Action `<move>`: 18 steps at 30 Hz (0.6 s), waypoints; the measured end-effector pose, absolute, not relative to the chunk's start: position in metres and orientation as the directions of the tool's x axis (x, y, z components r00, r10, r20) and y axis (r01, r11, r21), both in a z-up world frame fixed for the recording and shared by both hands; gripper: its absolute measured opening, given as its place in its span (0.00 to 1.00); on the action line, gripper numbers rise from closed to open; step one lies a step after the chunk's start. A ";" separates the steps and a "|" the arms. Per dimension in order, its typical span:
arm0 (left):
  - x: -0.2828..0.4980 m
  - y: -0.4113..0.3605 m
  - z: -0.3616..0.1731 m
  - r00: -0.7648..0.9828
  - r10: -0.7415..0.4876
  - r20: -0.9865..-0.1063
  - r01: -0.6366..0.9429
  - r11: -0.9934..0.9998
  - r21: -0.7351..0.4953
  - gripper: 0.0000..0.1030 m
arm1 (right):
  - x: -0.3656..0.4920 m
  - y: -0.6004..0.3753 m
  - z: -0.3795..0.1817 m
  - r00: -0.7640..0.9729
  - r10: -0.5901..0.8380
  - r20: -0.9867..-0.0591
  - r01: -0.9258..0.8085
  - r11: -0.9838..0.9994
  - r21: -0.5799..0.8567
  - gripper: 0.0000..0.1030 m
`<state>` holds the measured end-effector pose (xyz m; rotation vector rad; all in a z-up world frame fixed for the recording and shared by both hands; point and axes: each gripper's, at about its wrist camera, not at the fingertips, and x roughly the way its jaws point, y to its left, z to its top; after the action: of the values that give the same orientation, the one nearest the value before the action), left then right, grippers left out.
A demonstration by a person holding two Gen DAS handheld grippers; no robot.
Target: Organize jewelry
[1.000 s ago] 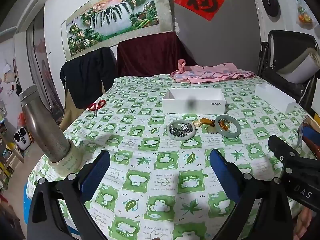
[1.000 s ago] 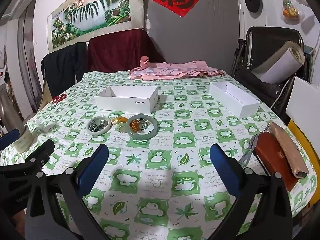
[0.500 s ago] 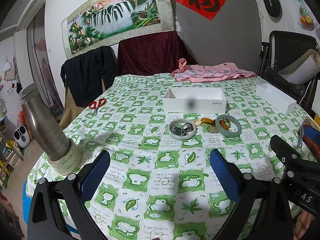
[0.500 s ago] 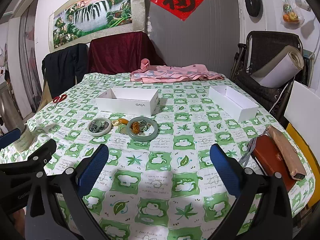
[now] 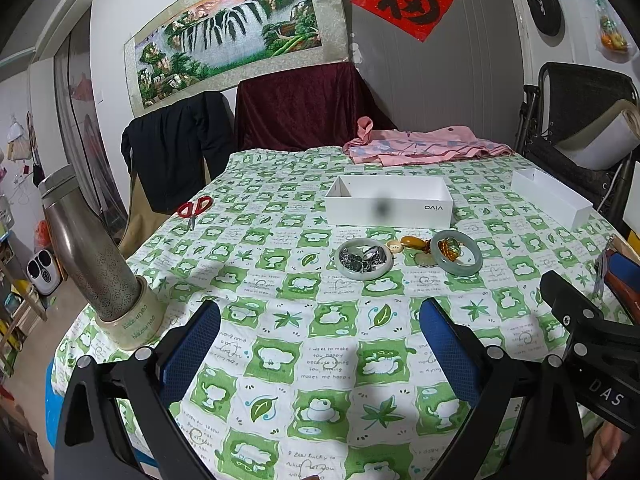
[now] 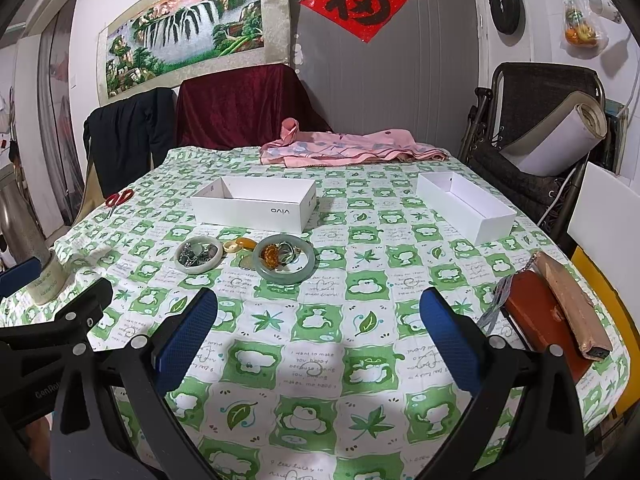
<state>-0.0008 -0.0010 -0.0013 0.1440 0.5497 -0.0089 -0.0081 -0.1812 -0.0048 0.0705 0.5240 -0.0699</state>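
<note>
Left wrist view: the left gripper (image 5: 318,354) hangs over the table (image 5: 280,400), jaws wide and empty, two jade bangles (image 5: 364,259) with small jewelry lying before the white box (image 5: 389,206). Right wrist view: the right gripper (image 6: 318,350) is likewise spread and empty, bangles (image 6: 285,259) ahead-left.

Both wrist cameras face across the table (image 5: 304,320), sharing the bangles (image 6: 284,258).

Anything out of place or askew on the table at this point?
Nothing spilled or damaged. Oddities: a metal flask stands inside a tape roll at the left edge, and red scissors and a pink garment lie among the jewelry things. Both bangles lie flat before the empty box.
</note>
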 end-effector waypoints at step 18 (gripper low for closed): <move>-0.001 0.000 -0.001 0.852 0.029 -0.522 0.047 0.990 0.133 0.95 | -0.008 -0.181 -0.005 0.864 -0.048 -0.502 0.085 0.995 0.051 0.94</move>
<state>-0.0006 -0.0005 -0.0008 0.1433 0.5505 -0.0095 -0.0082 -0.1813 -0.0051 0.0726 0.5238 -0.0695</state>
